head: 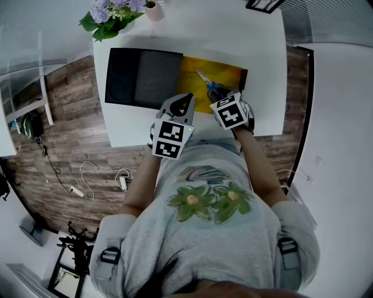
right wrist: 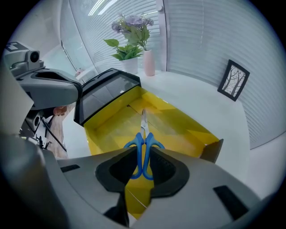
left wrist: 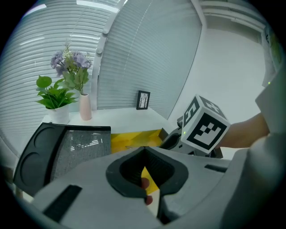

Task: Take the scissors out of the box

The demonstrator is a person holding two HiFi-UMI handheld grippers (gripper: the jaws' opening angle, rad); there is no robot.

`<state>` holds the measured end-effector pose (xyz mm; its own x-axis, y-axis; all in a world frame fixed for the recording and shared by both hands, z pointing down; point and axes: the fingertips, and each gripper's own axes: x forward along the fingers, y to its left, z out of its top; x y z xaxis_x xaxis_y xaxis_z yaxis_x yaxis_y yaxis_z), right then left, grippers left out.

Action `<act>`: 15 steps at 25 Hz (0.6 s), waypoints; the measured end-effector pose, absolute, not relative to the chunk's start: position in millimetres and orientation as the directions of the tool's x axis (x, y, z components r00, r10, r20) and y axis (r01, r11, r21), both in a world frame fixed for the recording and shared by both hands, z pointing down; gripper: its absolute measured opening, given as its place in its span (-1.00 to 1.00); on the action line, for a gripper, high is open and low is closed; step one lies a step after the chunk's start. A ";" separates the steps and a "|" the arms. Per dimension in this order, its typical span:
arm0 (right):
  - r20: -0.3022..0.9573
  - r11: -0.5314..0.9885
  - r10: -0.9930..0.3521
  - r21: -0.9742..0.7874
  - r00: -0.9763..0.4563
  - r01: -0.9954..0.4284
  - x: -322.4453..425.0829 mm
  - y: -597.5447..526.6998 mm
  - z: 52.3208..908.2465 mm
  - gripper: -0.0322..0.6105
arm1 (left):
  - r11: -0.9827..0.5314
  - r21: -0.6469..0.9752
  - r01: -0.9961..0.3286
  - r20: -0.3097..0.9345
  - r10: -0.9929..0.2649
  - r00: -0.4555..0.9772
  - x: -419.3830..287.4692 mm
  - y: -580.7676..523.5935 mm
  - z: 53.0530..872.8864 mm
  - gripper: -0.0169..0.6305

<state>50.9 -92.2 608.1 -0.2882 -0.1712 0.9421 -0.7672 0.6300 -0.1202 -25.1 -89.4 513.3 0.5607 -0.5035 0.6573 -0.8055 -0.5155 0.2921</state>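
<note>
Right gripper (right wrist: 142, 151) — jaws apart — over blue scissors (right wrist: 144, 136) in yellow box (right wrist: 107, 129).

Blue handles, silvery blades on the scissors (right wrist: 143, 136). Bright yellow inside the box (right wrist: 178, 129); lid (head: 157, 78) black, 1 half perhaps speckled grey. White tabletop (head: 233, 35). Lilac flowers (head: 113, 9), green leaves (head: 102, 26), pink vase (head: 154, 10). Brown wood-grain floor (head: 76, 110). Grey shirt (head: 175, 233), green flower print.

Scissors (right wrist: 144, 139) with glossy blue plastic handles and bright polished metal blades, box (right wrist: 187, 129) lined in smooth shiny yellow card, matt black lid (right wrist: 111, 87), smooth white table (right wrist: 192, 94), wood-grain floor (head: 76, 145)
</note>
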 end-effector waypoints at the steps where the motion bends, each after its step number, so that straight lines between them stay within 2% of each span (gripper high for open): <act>1: 0.940 0.631 -0.175 -0.121 -0.292 -0.766 50.8 -92.3 607.2 -0.63 | -0.515 0.291 -0.806 0.657 -0.505 0.560 -25.4 -89.5 513.0 -0.95; 15: 0.924 0.624 -0.207 -0.128 -0.321 -0.771 50.4 -93.1 592.0 -0.63 | -0.511 0.271 -0.816 0.654 -0.524 0.546 -30.2 -88.1 507.7 -0.95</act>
<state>50.4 -93.1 592.0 -0.3208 -0.2067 0.9243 -0.7710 0.6239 -0.1280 -30.2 -88.1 507.7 0.5456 -0.5245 0.6536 -0.8158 -0.5108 0.2712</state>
